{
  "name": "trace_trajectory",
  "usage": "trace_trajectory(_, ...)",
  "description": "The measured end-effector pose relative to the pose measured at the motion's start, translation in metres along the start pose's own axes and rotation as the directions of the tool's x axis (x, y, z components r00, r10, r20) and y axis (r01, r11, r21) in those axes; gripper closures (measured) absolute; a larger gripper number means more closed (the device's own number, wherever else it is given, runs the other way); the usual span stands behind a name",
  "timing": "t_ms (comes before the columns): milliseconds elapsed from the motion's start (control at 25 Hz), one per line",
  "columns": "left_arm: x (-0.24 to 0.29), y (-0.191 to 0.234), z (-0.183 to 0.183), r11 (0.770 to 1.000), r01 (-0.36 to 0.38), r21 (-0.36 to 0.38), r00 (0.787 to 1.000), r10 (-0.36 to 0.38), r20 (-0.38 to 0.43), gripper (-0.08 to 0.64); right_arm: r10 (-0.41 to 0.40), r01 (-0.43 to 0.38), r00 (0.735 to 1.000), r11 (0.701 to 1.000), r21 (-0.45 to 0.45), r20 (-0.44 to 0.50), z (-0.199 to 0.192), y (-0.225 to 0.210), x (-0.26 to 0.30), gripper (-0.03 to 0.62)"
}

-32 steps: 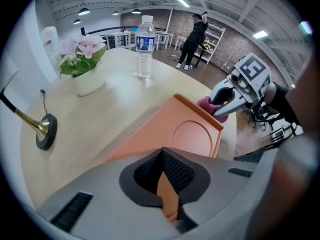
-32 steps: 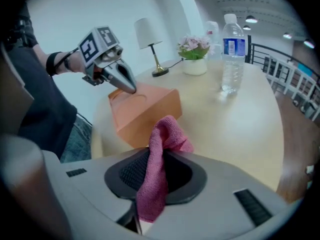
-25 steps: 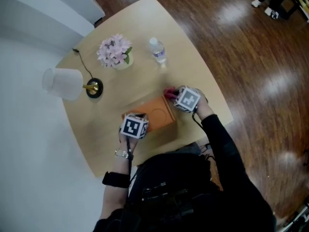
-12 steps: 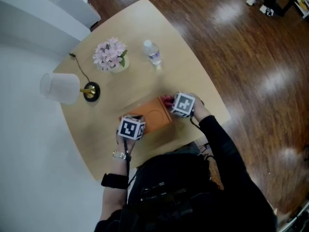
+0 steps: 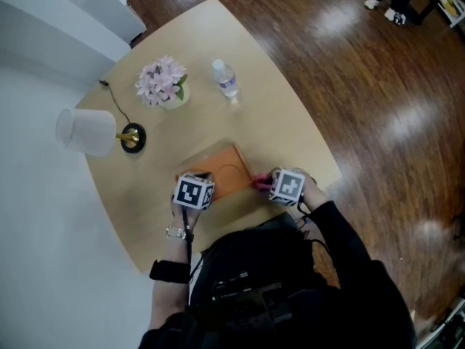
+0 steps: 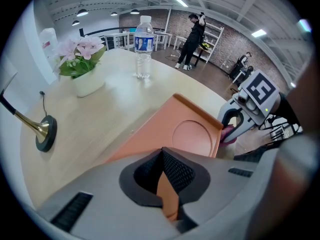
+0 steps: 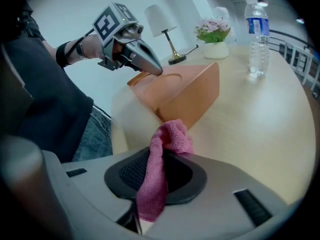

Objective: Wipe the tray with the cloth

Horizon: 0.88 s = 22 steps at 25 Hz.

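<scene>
An orange tray (image 5: 227,174) with a round recess lies on the pale wooden table (image 5: 276,115). My left gripper (image 5: 195,192) is shut on the tray's near-left edge, and the orange rim (image 6: 167,194) shows between its pads. My right gripper (image 5: 275,186) is shut on a pink cloth (image 7: 161,156). The cloth's bunched end (image 5: 260,184) touches the outside of the tray's near-right corner (image 7: 192,101). From the left gripper view the right gripper (image 6: 239,126) stands at the tray's far corner, with the cloth (image 6: 228,134) under it.
At the table's far side stand a water bottle (image 5: 224,77), a pot of pink flowers (image 5: 161,82) and a white-shaded lamp (image 5: 91,131) with its cord. The table's near edge (image 5: 320,184) runs just beyond the right gripper. A person (image 6: 192,31) stands far back in the room.
My right gripper with the cloth has moved from the tray's far-right end down along its right side to the near-right corner. The left gripper keeps its hold on the tray.
</scene>
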<state>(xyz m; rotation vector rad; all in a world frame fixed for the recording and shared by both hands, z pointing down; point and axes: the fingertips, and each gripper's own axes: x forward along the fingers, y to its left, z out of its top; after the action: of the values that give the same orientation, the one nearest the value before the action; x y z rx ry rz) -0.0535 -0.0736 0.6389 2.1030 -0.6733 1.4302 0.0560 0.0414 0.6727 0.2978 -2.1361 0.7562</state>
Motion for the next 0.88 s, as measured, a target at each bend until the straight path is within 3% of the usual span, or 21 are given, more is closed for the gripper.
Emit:
trace_trajectory(240, 0.000, 0.000, 0.000, 1.000, 0.009, -0.009, 1.000, -0.009, 0.017, 0.557, -0.009, 0.007, 1.000, 0.998, 0.061, 0.019, -0.013, 0.010, -0.008, 0.509)
trace_trajectory(440, -0.014, -0.003, -0.002, 1.000, 0.015, -0.021, 0.999, -0.014, 0.052, 0.558, -0.092, 0.093, 0.996, 0.994, 0.060, -0.006, -0.005, -0.011, -0.030, 0.509)
trace_trajectory(560, -0.041, -0.012, -0.007, 0.997, 0.043, -0.059, 0.991, -0.035, 0.126, 0.558, -0.155, 0.155, 0.988, 0.987, 0.051, -0.013, 0.009, -0.034, -0.044, 0.509)
trace_trajectory(720, -0.068, -0.032, -0.040, 0.991, 0.079, -0.109, 0.986, -0.061, 0.157, 0.558, -0.273, 0.271, 0.962, 0.961, 0.055, 0.029, 0.044, -0.082, -0.063, 0.509)
trace_trajectory(880, -0.055, -0.043, -0.098, 0.980, 0.082, -0.181, 0.993, -0.066, 0.094, 0.558, -0.344, 0.345, 0.935, 0.939, 0.007, 0.082, 0.092, -0.120, -0.070, 0.508)
